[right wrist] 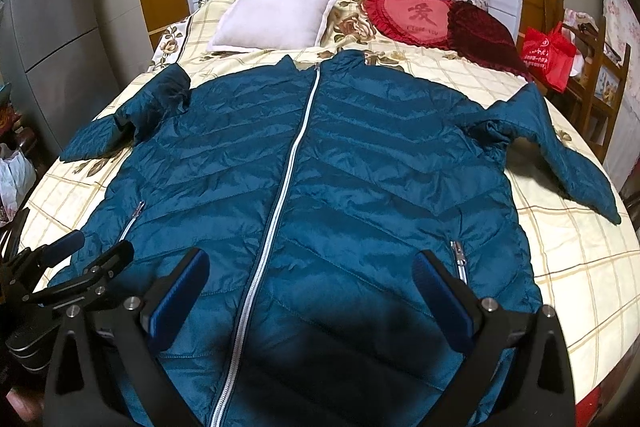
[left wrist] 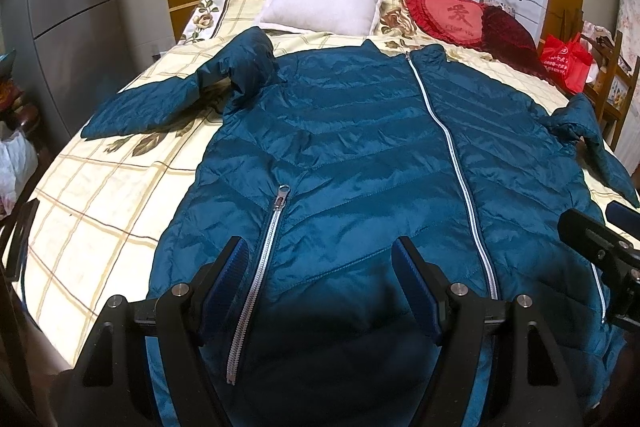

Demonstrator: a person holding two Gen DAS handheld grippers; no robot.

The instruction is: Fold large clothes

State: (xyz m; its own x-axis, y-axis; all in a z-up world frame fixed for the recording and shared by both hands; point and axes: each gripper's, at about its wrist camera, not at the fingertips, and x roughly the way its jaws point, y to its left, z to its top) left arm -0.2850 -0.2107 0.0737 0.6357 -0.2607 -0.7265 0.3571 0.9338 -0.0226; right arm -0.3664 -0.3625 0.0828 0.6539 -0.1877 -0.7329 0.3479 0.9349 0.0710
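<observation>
Teal puffer jacket (right wrist: 320, 163) lies front-up on the checked bedspread (right wrist: 576, 267), zipped, collar toward the pillows, hem nearest the grippers. Nothing folded yet, so imo the step in hand is picking grip pts for the 1st fold.

Going L to R: left sleeve (left wrist: 160, 103) is bent at the elbow, upper part humped up by the shoulder, cuff end flat on the bed. Smooth that hump first or it bulks the fold. Left gripper (left wrist: 320, 287) hovers over the hem w/ jaws wide apart, nothing between them; the left pocket zip (left wrist: 260, 267) runs just inside its left finger. Grip fabric at the side seam or hem corner, not the zip teeth. The shell looks slippery, so take a deep pinch thru both layers.

Centre zip (right wrist: 280, 195) is a handy fold ref: bring each side panel in toward it, sleeves laid along the body.

Right gripper (right wrist: 312, 291) also hangs above the hem, fingers spread wide and empty, right pocket zip (right wrist: 460, 263) just beside its right finger. Right sleeve (right wrist: 560, 163) angles out & down toward the bed edge, crumpled at the armpit. Pull it straight before folding in.

Padding prob springs back, so press each fold flat and keep both hands level
</observation>
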